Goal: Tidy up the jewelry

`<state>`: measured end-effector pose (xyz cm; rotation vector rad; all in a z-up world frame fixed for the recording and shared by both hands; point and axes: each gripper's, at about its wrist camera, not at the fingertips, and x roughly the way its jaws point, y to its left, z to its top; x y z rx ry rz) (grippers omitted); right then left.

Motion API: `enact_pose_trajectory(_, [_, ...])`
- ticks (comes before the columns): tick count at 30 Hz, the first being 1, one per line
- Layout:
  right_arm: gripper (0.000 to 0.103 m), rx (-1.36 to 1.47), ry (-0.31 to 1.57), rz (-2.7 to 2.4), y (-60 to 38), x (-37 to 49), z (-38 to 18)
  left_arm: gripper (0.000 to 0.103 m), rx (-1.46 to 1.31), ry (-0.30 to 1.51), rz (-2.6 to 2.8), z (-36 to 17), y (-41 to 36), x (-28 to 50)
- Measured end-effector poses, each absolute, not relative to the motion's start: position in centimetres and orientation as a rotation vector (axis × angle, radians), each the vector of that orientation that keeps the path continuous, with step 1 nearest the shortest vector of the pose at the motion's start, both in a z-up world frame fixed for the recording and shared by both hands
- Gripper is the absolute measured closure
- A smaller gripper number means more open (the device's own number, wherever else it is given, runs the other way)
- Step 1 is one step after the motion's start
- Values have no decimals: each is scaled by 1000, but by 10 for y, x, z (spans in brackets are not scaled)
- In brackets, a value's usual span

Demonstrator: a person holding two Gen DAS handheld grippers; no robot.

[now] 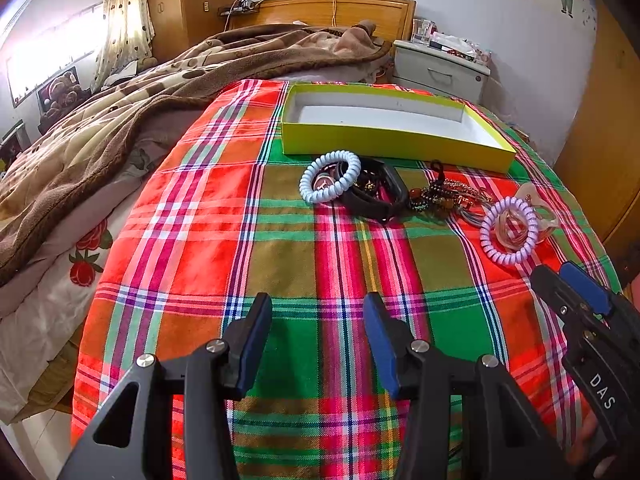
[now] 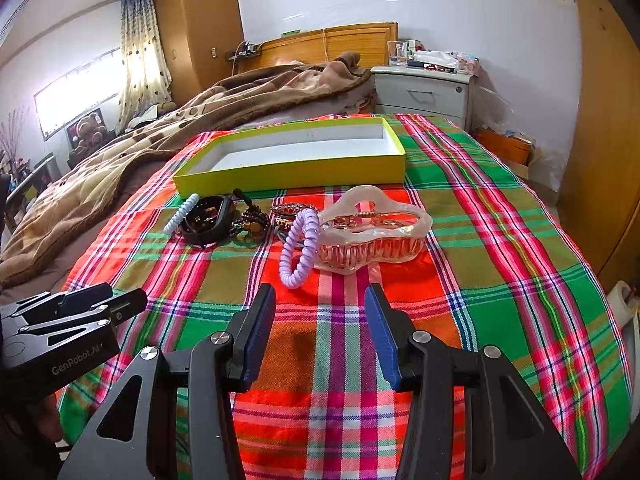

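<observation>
the left gripper (image 1: 318,312) and the right gripper (image 2: 320,304) are black with blue pads (image 2: 382,336) and shiny round screws (image 2: 421,336). white letters (image 1: 602,391) say "das".

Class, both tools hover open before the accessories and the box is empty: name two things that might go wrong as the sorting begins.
1. The lilac spiral hair tie leans against the translucent pink claw clip; grasping either with the right tool may drag the other.
2. The pale blue spiral hair tie, black band and beaded strands overlap, so the left tool might lift a tangle short of the yellow-green cardboard box.
</observation>
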<state>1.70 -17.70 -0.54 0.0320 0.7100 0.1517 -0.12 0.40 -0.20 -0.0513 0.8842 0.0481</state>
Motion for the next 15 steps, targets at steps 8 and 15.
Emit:
enact_pose_trajectory(8, [56, 26, 714, 150, -176, 17, -5, 54, -47, 885, 50, -1, 4, -2])
enact_pose_trajectory(15, [56, 21, 716, 150, -174, 18, -6, 54, -42, 885, 54, -1, 3, -1])
